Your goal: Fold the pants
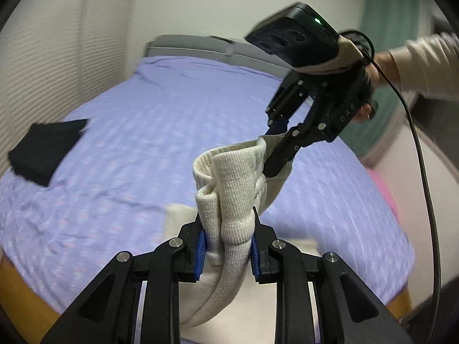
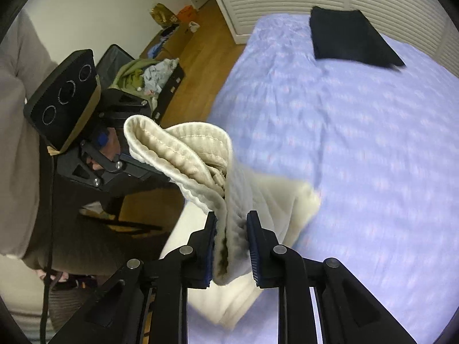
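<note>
Pants, cream, held above bed: L gripper & R gripper each clamped on waistband; black folded cloth lay apart.

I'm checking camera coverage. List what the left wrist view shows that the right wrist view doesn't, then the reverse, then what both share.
Only the left wrist view: the grey headboard and a green curtain.

Only the right wrist view: the wooden floor and an open suitcase full of clothes.

Both: the cream pants clamped in the left gripper and right gripper, the purple bedspread, and a folded black garment.
</note>
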Available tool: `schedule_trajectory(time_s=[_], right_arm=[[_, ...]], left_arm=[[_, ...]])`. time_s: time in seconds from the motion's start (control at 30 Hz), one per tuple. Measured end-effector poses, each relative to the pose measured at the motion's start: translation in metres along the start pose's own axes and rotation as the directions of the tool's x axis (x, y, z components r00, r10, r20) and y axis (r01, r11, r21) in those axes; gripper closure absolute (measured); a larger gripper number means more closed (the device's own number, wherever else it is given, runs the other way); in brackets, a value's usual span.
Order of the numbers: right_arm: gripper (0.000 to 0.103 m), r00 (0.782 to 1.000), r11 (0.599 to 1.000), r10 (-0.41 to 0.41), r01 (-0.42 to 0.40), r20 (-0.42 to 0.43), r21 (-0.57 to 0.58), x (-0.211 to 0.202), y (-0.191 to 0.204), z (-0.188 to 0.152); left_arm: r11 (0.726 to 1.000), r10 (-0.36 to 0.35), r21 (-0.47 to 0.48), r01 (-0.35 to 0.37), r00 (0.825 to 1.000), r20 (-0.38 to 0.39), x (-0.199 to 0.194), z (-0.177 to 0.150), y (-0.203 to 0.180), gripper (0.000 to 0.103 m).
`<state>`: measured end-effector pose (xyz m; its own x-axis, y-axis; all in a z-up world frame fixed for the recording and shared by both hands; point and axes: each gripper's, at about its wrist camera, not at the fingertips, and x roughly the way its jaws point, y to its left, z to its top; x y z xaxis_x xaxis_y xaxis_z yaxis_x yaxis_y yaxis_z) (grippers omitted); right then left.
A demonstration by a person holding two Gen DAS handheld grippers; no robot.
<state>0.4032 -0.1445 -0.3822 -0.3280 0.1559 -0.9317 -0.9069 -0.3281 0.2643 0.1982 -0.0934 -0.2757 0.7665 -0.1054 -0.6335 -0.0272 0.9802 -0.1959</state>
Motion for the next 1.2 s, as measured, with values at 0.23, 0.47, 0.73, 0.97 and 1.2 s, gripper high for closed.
schedule_trajectory(time_s=[0.23,0.47,0.73,0.97,1.2], right_arm=[[0.084,0.995,0.996,-0.092,0.092,-0.034,0.018,0.052,0.049,-0.125],[0.082,0.976,0.975,-0.218,0.218,0.008,0.036,0.114,0.063,-0.204],[0.058,0.938,0.937,-0.345,0.343,0.019,0.073,0.128,0.078,-0.241],[0.057,0.930,0.866,-0.368,0.334,0.021,0.373,0.118,0.095,-0.285],[0.038,0.863,0.570,-0.438,0.048,0.253,0.820,0.112,0.132,-0.309]], left_arm=[[0.972,-0.018,0.232,0.041,0.995,-0.103,0.049,-0.079,-0.089,0.077],[0.923,0.000,0.378,0.068,0.984,-0.177,0.085,-0.136,-0.145,0.067],[0.926,-0.036,0.351,0.141,0.956,-0.290,0.090,-0.161,-0.165,0.056],[0.895,-0.135,0.350,0.278,0.914,-0.381,0.069,-0.159,-0.145,0.052],[0.896,-0.091,0.375,0.236,0.926,-0.366,0.066,-0.109,-0.074,0.038]])
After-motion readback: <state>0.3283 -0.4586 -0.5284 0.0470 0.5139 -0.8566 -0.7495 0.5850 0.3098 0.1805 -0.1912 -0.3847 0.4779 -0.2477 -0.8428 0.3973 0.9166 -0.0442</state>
